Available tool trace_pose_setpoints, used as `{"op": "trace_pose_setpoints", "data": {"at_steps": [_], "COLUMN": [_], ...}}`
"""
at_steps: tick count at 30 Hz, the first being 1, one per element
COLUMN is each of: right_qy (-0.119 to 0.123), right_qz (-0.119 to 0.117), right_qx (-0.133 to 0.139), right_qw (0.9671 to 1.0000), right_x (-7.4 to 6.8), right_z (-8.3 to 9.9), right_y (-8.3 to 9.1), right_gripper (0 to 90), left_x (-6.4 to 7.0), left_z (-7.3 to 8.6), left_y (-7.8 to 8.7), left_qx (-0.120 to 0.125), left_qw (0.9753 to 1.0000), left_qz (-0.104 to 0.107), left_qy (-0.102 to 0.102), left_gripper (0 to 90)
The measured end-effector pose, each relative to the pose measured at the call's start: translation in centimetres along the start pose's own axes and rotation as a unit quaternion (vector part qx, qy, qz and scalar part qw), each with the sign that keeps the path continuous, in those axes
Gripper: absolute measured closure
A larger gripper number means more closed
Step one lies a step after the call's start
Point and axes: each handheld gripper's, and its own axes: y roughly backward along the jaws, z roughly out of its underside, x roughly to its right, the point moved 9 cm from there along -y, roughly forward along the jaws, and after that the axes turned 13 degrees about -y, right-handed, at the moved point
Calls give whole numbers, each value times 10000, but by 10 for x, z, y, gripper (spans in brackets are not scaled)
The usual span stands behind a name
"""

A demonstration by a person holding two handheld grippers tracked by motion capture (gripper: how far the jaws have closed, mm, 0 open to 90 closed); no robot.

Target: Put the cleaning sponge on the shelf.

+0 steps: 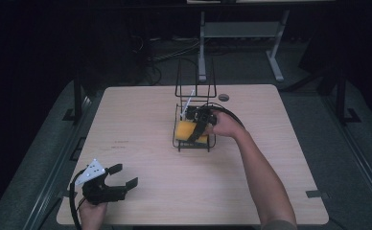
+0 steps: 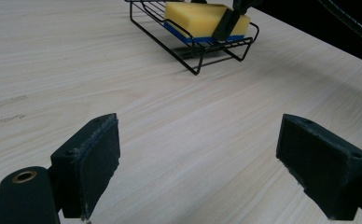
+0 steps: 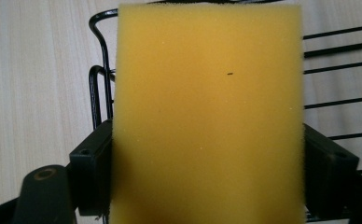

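A yellow sponge [image 1: 185, 130] with a blue underside lies in a black wire rack [image 1: 193, 146] near the middle of the table. My right gripper [image 1: 191, 132] reaches into the rack from the right and is shut on the sponge. In the right gripper view the sponge [image 3: 207, 116] sits between both pads, over the rack's wires [image 3: 102, 56]. My left gripper [image 1: 126, 175] rests open at the table's front left corner, holding nothing. In the left gripper view its jaws [image 2: 216, 158] stand wide apart, with the rack [image 2: 188, 60] and sponge [image 2: 198, 18] farther off.
A tall wire frame [image 1: 195, 76] rises at the rack's back, with a white stick [image 1: 189, 101] leaning in it. A round grommet hole [image 1: 224, 97] sits near the table's far edge. Bare wood [image 1: 141, 143] lies between the two grippers.
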Motion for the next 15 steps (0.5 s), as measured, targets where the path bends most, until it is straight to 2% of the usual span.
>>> {"op": "trace_pose_setpoints", "data": {"at_steps": [2,8,15], "right_qy": [40,2,0], "right_qz": [68,32,125], "right_qx": [-8,39,39], "right_qw": [10000,10000,9999], "right_x": [0,-1,0], "right_z": [0,-1,-1], "right_y": [-1,1,3], "right_gripper": [189,173,159], "left_x": [0,0,1], "left_z": [0,0,0], "left_y": [0,0,-1], "left_qx": [7,5,-1], "left_qw": [10000,10000,10000], "left_qz": [2,12,16], "left_qy": [5,0,4], "left_gripper": [128,128,128]}}
